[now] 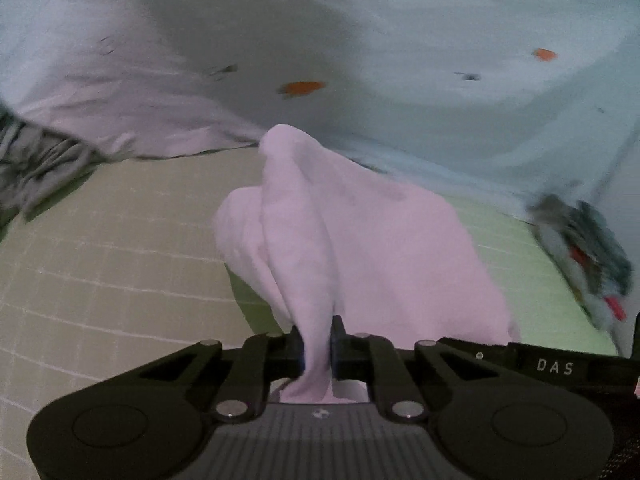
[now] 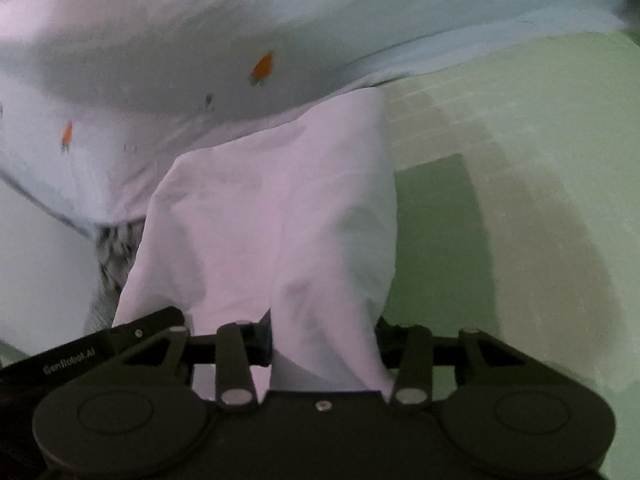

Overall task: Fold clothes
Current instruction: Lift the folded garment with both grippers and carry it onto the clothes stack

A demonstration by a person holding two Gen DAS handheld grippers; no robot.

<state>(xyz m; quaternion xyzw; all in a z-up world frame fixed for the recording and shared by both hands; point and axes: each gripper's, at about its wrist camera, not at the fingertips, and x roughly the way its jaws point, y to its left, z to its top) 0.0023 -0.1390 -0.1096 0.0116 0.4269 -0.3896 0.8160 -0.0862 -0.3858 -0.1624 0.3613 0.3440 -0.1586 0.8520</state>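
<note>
A white garment with small orange and dark prints [image 1: 360, 60] hangs spread across the upper part of the left wrist view, and it also shows in the right wrist view [image 2: 160, 60]. My left gripper [image 1: 318, 344] is shut on a bunched fold of this garment [image 1: 312, 240], lifted above the green grid mat [image 1: 120, 260]. My right gripper [image 2: 324, 340] is shut on another fold of the same garment [image 2: 280, 200], which drapes over its fingers and hides the right fingertip. The images are blurred.
The green mat [image 2: 520, 160] lies below and to the right in the right wrist view. A grey striped cloth [image 1: 36, 160] lies at the mat's left edge. A dark item with red parts [image 1: 588, 248] shows blurred at the right.
</note>
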